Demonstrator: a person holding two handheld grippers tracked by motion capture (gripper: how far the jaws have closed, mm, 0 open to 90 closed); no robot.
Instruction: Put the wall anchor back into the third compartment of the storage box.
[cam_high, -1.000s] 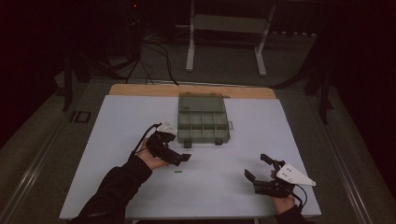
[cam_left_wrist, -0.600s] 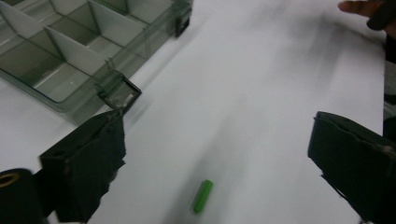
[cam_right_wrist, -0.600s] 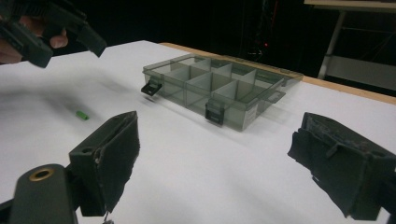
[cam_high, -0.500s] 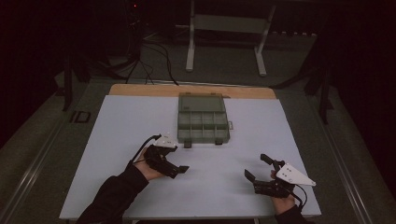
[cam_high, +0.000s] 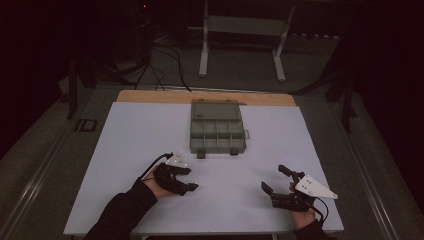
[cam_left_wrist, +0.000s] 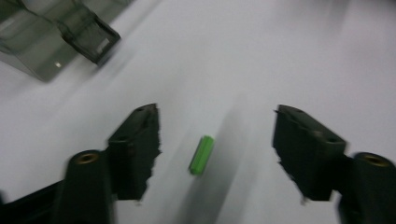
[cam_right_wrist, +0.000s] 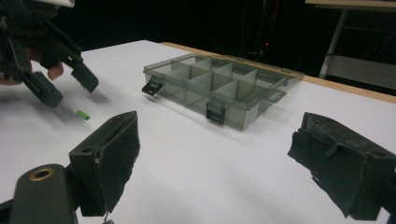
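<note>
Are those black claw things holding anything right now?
No. The left gripper has its jaws open around a small green piece lying on the table, without touching it. The right gripper is open and empty.

The table (cam_high: 125, 150) is a flat rectangular top covered in white, with a strip of bare light wood along its far edge. A smoky grey, translucent plastic compartment box (cam_high: 217, 129) with two front latches rests on it, beyond both pairs of fingers and well apart from them. A small bright green cylindrical piece (cam_left_wrist: 201, 155) lies flat on the white surface, between the left gripper's (cam_left_wrist: 217, 140) fingers (cam_left_wrist: 137, 140) and touching neither.
</note>
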